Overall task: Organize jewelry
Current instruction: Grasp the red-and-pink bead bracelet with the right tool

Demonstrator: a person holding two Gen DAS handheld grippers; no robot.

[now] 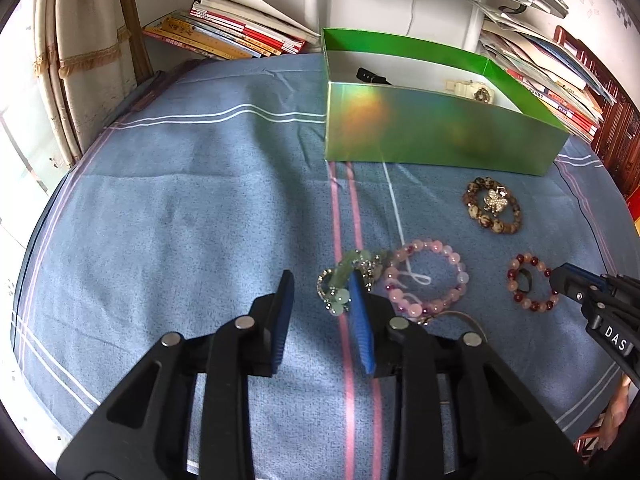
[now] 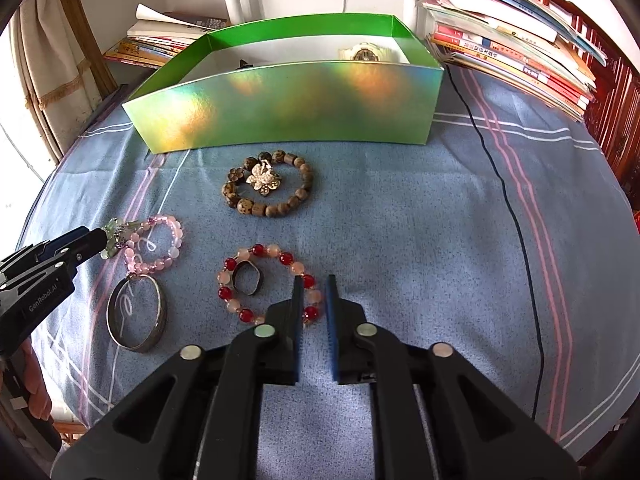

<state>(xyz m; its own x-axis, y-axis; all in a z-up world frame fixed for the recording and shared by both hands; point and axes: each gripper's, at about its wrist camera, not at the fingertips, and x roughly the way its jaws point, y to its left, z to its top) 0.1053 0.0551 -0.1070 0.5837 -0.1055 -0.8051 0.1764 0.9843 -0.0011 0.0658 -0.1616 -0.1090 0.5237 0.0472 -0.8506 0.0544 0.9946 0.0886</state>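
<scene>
The right gripper (image 2: 313, 280) is hovering low over the blue-clothed surface (image 2: 420, 220), its fingers (image 2: 298, 312) standing a narrow gap apart with nothing between them; the left finger is overlapping the near-right rim of the red-and-peach bead bracelet (image 2: 266, 280), though whether it is touching the beads is hard to judge. A dark ring (image 2: 248, 280) is lying inside that bracelet.

To the left, the left gripper (image 1: 322, 284) is sitting with its fingers (image 1: 362, 320) parted and empty, the right finger just beside the pale green bead piece with silver links (image 1: 340, 280). That piece is touching the pink bead bracelet (image 1: 426, 276), which has a white cord looped inside it. A metal bangle (image 2: 136, 316) is lying just nearer than the pink bracelet, touching it.

Beyond these, the brown bead bracelet (image 2: 268, 192) is resting alone with a sparkling flower brooch (image 2: 264, 180) inside its ring, a strip of open cloth separating it from the green box (image 2: 288, 108). The box is standing open, holding a pale watch (image 2: 364, 54) at its right end and a dark item at the left that is too hidden to name.

Right of the jewelry the cloth is lying bare except for a black cable (image 2: 516, 220) running front to back. Stacked books (image 2: 508, 44) are crowding the far corners.
</scene>
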